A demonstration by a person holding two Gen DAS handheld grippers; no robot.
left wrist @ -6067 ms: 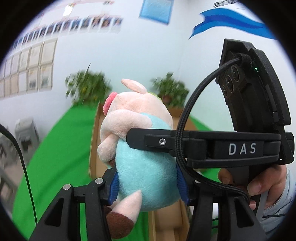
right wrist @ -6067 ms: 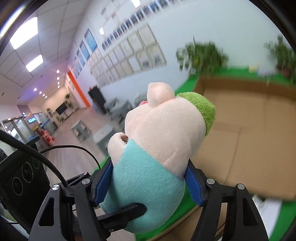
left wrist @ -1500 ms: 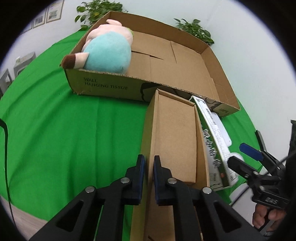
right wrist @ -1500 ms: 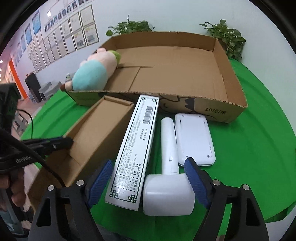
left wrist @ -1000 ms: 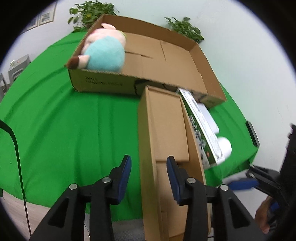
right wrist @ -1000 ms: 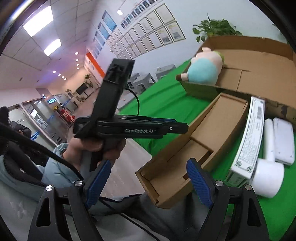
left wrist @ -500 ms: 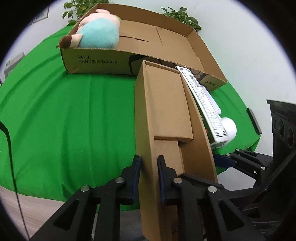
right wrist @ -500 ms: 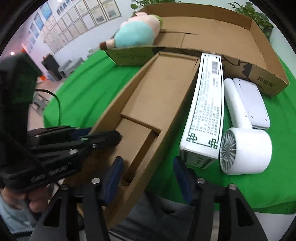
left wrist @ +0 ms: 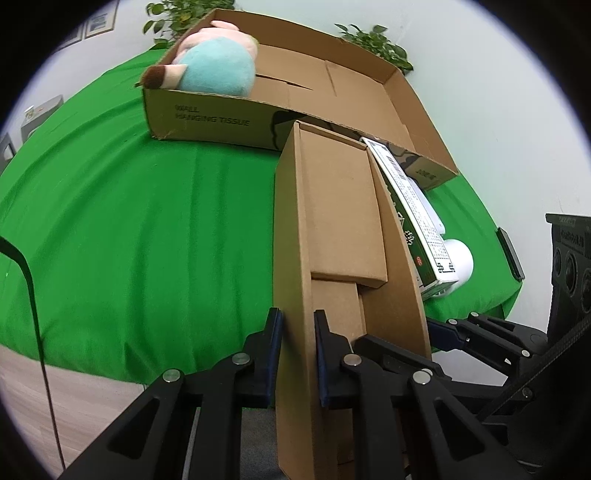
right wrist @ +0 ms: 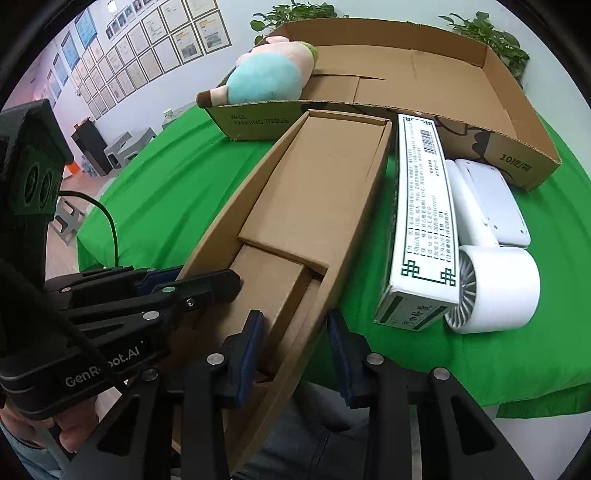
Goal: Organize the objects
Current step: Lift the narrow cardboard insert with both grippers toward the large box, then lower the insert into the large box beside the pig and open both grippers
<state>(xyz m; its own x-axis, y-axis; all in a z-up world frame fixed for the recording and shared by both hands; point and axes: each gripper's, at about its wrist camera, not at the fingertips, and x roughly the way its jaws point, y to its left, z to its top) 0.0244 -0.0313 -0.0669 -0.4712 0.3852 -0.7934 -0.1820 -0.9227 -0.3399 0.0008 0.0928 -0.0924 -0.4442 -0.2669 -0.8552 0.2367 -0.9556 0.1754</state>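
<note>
Office-like demo room, framed certificates (right wrist: 147,48) lining wall, green-draped table (right wrist: 177,177), potted plants (right wrist: 487,35)

Matt cardboard tray (left wrist: 332,206) (fuzzy toy (left wrist: 218,70))

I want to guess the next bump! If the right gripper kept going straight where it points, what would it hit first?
Probably the long brown box: the right gripper already straddles its side wall, jaws just closing, so it would push deeper along that wall.

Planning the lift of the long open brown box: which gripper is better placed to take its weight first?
Left. The left gripper is shut on the box's left wall. The right gripper's jaws have just been closing around the right wall, not visibly pressing yet.
</note>
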